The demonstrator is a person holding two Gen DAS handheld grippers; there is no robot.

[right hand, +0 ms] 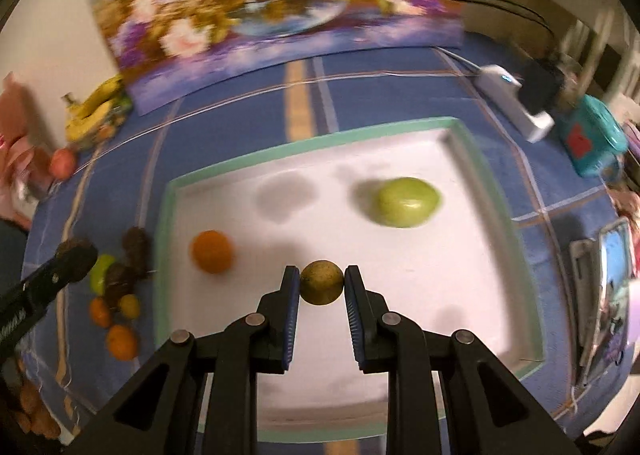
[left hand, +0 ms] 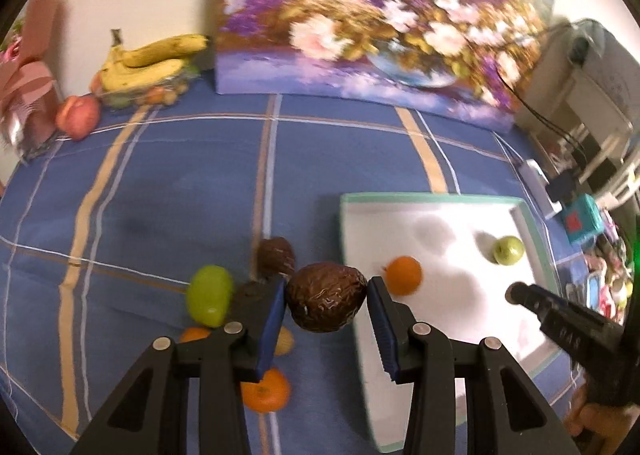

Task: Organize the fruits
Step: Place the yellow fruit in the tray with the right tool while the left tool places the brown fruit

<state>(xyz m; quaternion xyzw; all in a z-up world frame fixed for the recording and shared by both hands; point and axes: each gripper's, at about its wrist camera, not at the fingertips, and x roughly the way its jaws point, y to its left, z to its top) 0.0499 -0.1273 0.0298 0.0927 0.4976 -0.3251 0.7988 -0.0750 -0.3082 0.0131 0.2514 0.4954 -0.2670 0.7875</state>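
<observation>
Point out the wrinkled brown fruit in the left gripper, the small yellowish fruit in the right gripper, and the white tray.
wrinkled brown fruit (left hand: 326, 297), left wrist view, middle of its skin.
small yellowish fruit (right hand: 322, 282), right wrist view, its centre.
white tray (right hand: 256, 153), right wrist view, green far rim.

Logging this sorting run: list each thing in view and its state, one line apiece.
Left gripper: shut on brown fruit, held above the cloth.
Right gripper: shut on yellow fruit, over the tray.
Tray: holds two loose fruits.
Orange: in tray.
Green fruit: in tray.
Green pear: on cloth, unsorted.
Bananas: piled by the wall.
</observation>
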